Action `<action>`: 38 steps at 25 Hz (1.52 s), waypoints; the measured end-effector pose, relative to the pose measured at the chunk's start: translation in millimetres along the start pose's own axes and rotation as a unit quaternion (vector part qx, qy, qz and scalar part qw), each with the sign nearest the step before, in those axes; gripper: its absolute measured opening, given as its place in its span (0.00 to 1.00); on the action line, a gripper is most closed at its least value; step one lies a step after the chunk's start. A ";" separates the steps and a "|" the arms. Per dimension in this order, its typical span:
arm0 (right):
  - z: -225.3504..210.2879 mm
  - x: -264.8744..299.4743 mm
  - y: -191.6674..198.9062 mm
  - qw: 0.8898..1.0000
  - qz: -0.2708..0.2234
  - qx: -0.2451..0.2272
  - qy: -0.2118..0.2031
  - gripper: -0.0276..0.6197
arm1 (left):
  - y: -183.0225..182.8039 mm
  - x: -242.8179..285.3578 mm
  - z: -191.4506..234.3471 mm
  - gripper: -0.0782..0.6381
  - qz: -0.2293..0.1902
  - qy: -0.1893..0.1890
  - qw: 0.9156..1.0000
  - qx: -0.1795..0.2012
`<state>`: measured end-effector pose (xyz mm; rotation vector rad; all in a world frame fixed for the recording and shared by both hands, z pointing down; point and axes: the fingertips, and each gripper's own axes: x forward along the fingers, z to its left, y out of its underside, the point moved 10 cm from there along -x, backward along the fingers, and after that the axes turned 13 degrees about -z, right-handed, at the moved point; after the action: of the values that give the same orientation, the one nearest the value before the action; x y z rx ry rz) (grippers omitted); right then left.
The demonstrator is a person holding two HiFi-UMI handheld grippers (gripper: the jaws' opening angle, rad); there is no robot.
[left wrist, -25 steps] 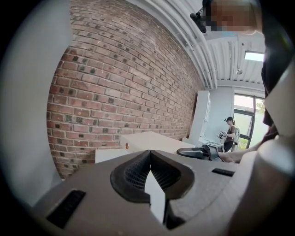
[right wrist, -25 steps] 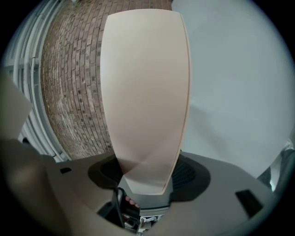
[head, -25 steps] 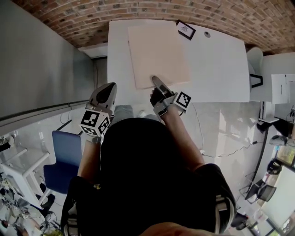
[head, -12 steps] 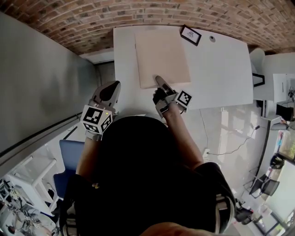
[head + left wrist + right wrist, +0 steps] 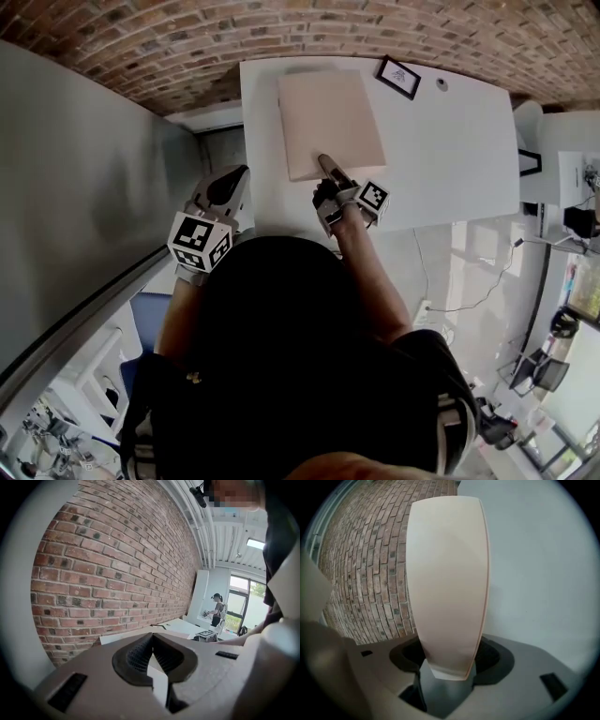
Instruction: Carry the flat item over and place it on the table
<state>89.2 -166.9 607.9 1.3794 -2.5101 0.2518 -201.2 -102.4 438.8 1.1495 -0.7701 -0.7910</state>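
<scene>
- Head view: the white bench (image 5: 450,150) stands against a brick wall (image 5: 141,37).
- The board (image 5: 328,117), flat and pale beige, lies on the bench's left half as the person faces it. Its long side runs from the bench's far edge toward the near edge.
- The right tool (image 5: 325,161) reaches in over the bench's near edge, and its jaws sit on the end of the board nearest that edge.
- The left tool (image 5: 228,183) hangs off the bench's near left corner, not over the bench top.
- A small black-framed card (image 5: 397,77) lies at the bench's far edge, toward the middle.
- Left gripper view: the left tool (image 5: 152,638) has its ribbed jaws together at the tips with nothing between them. Past them the bench (image 5: 183,626) shows low against the brick wall (image 5: 108,573), and a person (image 5: 217,609) stands well beyond the bench by a window.
- Right gripper view: the right tool (image 5: 446,682) has its jaws partly apart and clamped on the end of the board (image 5: 447,573). The board runs away from the jaws along the bench (image 5: 534,573), with the brick wall (image 5: 365,573) on its other side.
</scene>
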 end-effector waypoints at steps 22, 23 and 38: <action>-12.0 61.2 -3.8 0.997 -0.067 -0.016 0.026 0.53 | 13.8 30.5 54.3 0.11 0.036 0.054 0.998 -0.026; -13.0 62.8 -5.1 0.997 -0.069 -0.023 0.031 0.54 | 15.5 31.7 55.0 0.11 0.039 0.057 0.997 -0.029; -31.9 79.0 -12.2 0.985 -0.062 -0.091 0.134 0.67 | 35.7 41.0 67.6 0.11 0.084 0.080 0.992 -0.051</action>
<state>63.8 -227.8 663.2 1.3270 -2.1630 0.1656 -232.8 -161.8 493.5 1.0283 -0.6753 -0.5826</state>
